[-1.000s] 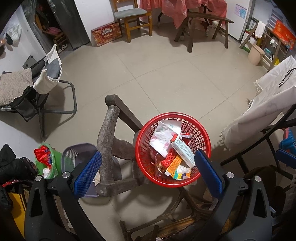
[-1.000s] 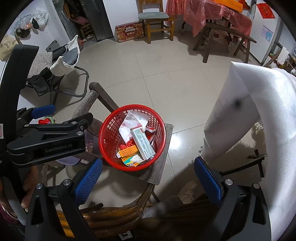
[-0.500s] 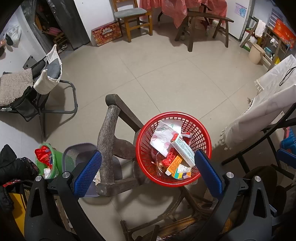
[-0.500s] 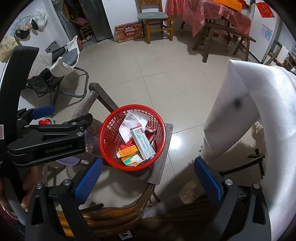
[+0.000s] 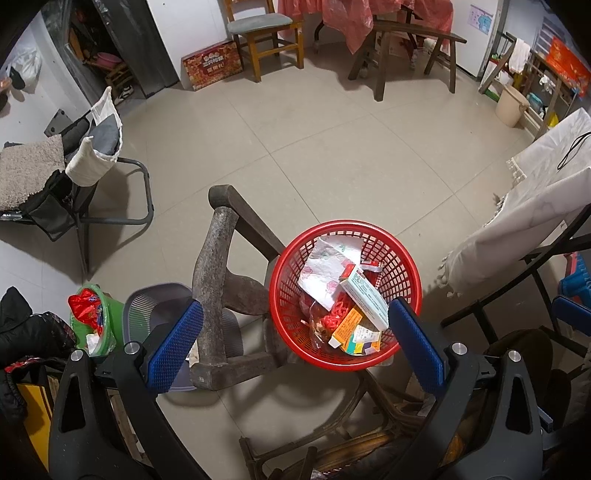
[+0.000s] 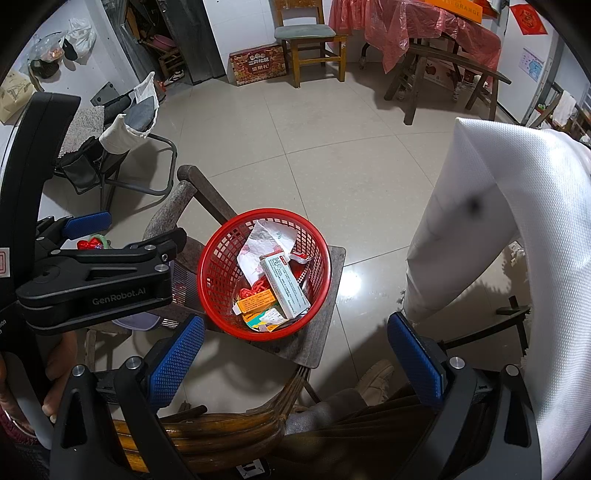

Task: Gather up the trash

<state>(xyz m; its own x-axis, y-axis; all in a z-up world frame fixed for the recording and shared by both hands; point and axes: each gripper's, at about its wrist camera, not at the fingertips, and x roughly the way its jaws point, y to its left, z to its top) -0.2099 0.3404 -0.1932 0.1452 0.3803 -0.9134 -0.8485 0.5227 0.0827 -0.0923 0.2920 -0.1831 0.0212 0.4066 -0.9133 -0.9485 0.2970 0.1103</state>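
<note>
A red mesh basket [image 5: 402, 266] stands on the seat of an old wooden chair [image 5: 218, 273]. It holds trash: a white-green carton [image 5: 365, 297], crumpled floral paper [image 5: 325, 269], an orange box [image 5: 345, 326] and small wrappers. It also shows in the right wrist view [image 6: 218, 266] with the carton [image 6: 286, 286]. My left gripper [image 5: 293, 347] is open and empty, held above the basket's near side. My right gripper [image 6: 295, 360] is open and empty, above the chair's near edge. The left gripper's body [image 6: 92, 284] shows at the left of the right wrist view.
A green bin [image 5: 92, 321] with red trash and a grey mesh bin [image 5: 155, 306] stand on the floor left of the chair. A white cloth [image 6: 517, 236] hangs at the right. A folding chair [image 5: 74, 177] stands at the left. Wooden chair [image 5: 269, 33] and benches stand far back.
</note>
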